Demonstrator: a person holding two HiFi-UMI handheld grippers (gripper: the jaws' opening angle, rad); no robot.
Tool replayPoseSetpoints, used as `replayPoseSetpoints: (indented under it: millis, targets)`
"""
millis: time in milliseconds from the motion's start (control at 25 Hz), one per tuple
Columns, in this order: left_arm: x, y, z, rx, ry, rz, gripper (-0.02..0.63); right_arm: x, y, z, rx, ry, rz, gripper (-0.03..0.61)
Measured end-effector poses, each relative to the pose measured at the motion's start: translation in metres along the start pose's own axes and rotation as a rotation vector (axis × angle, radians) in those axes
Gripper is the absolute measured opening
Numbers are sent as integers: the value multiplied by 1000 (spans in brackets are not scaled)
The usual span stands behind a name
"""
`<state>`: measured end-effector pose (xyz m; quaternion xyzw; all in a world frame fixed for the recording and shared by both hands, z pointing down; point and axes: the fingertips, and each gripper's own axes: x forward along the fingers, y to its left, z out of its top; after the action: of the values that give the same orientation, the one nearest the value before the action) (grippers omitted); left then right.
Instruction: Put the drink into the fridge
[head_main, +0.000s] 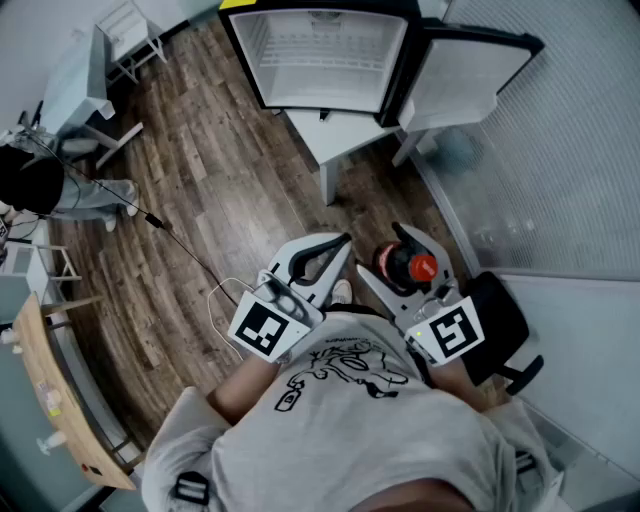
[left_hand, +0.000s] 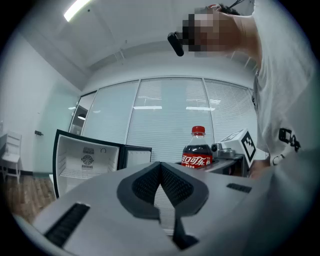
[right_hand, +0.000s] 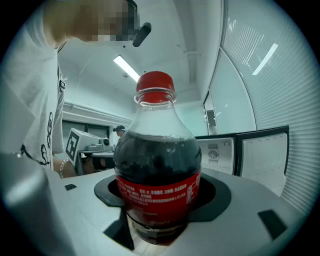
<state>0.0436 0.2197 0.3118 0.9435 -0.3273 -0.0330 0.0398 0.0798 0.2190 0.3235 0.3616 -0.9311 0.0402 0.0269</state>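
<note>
Cola bottle: upright, red cap up, clamped at the label between the jaws of the right gripper, which stand wide around its body. It is held level, probably so it can be stood straight on a shelf. Left gripper: jaws together, nothing in them, carried alongside. Mini fridge: well ahead on a white stand, door swung open to receive it. The bottle is not yet near it.
</note>
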Motion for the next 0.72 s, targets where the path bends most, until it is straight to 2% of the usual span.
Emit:
replayPoseSetpoints:
  millis: [280, 720]
  targets:
    - [3, 2, 1, -3, 6, 16, 2, 0, -5, -4, 13, 18, -7, 324]
    - [24, 9, -4, -9, 6, 47, 2, -3, -29, 4, 29, -13, 13, 324]
